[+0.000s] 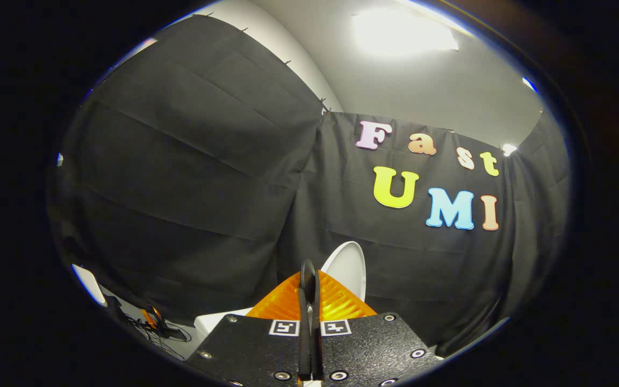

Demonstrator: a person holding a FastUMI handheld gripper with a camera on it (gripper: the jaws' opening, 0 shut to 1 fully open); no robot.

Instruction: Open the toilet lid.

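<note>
Beyond the gripper (308, 271), the lid (348, 267) stands raised against the black cloth wall (191, 177), its pale oval face showing just past the fingertips and slightly to their right. The gripper's fingers are pressed together with nothing between them, so it is clenched and empty, pointing upward toward the wall. A white part of the toilet (214, 322) shows low beside the fingers on the left, with some cables (153, 325) on the floor further left.

By this look the lid is already up or nearly so. To finish well, I would check that it leans back past its balance point and rests on whatever is behind it, then draw the gripper away slowly and straight, without brushing the lid's edge, which could tip it forward again.
</note>
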